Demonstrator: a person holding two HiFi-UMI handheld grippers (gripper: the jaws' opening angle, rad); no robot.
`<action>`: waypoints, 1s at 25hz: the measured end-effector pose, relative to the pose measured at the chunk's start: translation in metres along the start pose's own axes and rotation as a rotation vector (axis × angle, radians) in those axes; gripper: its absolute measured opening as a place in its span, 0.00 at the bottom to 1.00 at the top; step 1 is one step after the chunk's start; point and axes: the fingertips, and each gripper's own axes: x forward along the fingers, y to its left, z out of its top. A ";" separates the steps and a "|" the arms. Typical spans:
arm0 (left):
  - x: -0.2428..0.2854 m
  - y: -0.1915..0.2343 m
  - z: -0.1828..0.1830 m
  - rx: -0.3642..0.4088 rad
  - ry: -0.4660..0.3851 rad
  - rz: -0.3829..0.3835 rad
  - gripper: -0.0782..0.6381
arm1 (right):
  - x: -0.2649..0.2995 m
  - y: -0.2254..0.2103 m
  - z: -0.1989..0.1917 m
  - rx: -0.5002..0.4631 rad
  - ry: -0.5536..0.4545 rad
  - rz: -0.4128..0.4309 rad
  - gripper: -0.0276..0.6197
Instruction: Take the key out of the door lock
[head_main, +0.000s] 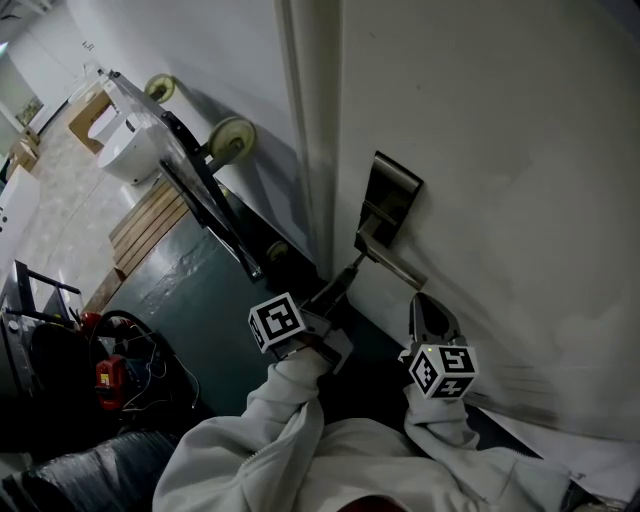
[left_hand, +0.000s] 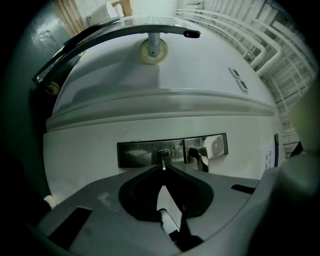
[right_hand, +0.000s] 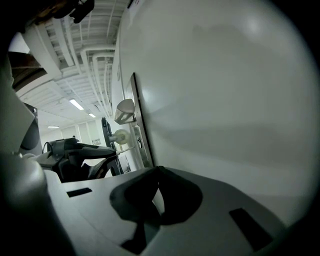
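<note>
The white door (head_main: 480, 150) fills most of the head view, and the work is confined to a small patch near its edge. The brushed-metal lock plate (left_hand: 140, 154) is fixed there, with the lever handle (left_hand: 202, 158) at one end and the keyhole next to it.

The left gripper (head_main: 350, 272) is held level and aimed straight at the keyhole. In the left gripper view its jaws are seen clenched on the key (left_hand: 163, 161) — a thin strip of metal, seen edge-on, that runs from the jaw tips to the cylinder in the plate. The right gripper (head_main: 424, 305) is parked just beside the door face below the handle. Its jaws are closed on nothing and it takes no part in the grasp.

The approach and the grasp can be counted as done. The extraction itself is judged not yet finished: the key bridges the short gap between the jaws and the keyhole, so its blade appears to be seated in the lock, or at most partly withdrawn — how deep it sits cannot be told. What is left is a straight pull away from the plate until the blade comes clear.
</note>
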 end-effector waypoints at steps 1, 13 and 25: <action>-0.003 0.000 0.000 0.014 0.001 0.000 0.15 | -0.001 0.000 0.000 -0.001 -0.001 0.001 0.12; -0.038 0.008 0.013 0.289 0.026 0.100 0.15 | -0.006 0.002 0.004 -0.016 -0.011 0.011 0.12; -0.055 -0.004 0.030 0.794 0.036 0.224 0.15 | -0.008 -0.001 0.009 -0.022 -0.023 -0.001 0.12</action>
